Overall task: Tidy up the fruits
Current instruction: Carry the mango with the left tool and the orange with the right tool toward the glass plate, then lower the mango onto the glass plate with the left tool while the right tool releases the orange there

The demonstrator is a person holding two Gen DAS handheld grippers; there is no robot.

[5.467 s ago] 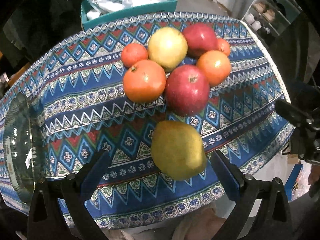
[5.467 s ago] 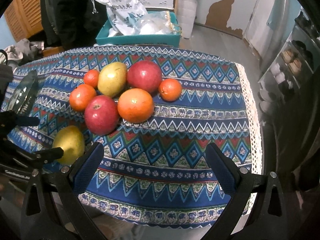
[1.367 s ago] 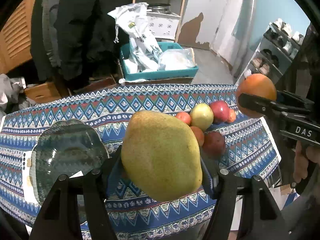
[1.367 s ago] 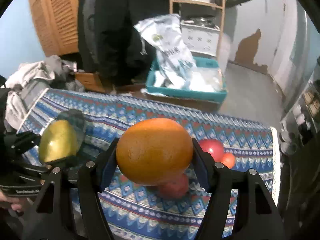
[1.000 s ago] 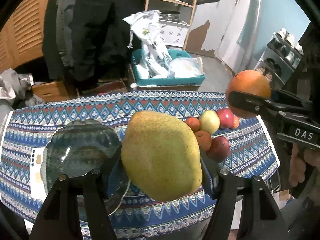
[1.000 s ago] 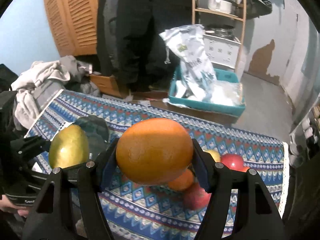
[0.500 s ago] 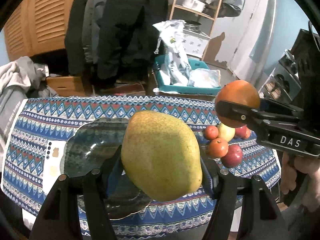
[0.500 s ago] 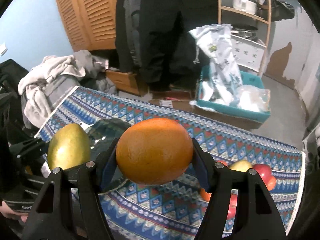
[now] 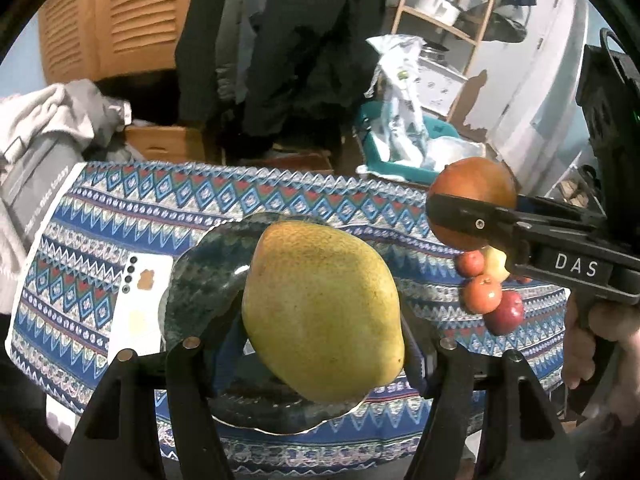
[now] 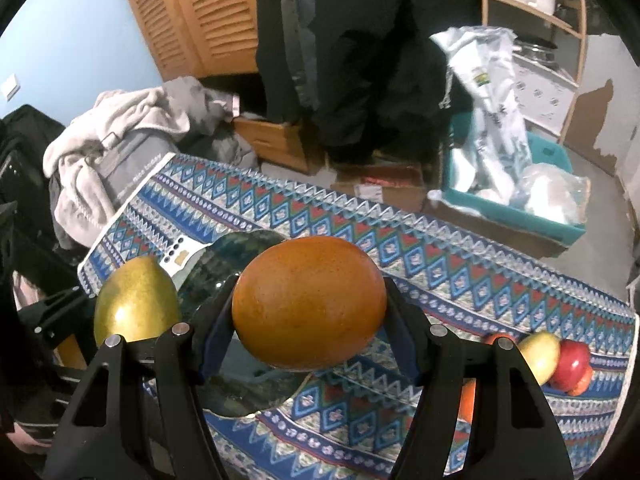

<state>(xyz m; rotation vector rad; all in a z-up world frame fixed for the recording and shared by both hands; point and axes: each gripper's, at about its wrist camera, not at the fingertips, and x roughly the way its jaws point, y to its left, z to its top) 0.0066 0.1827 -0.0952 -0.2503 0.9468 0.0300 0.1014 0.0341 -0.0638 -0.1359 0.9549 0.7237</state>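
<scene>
My left gripper (image 9: 320,320) is shut on a yellow-green pear (image 9: 324,312) and holds it in the air above a dark green glass plate (image 9: 200,280) on the patterned tablecloth (image 9: 100,216). My right gripper (image 10: 308,312) is shut on a large orange (image 10: 308,304), also held above the plate (image 10: 224,256). The orange also shows in the left wrist view (image 9: 472,188), the pear in the right wrist view (image 10: 134,300). Several apples and oranges (image 9: 492,292) lie in a pile at the table's right end (image 10: 552,356).
A white phone (image 9: 138,304) lies on the cloth just left of the plate. Beyond the table stand a teal bin (image 10: 516,200) with plastic bags, a cardboard box (image 9: 168,144), a heap of clothes (image 10: 120,136) and a wooden shelf (image 9: 440,12).
Both grippers closed on fruit picked from the table, the pear and the orange, lifted them and carried them left. The plate now lies under both; the fruit pile has slid to the right.
</scene>
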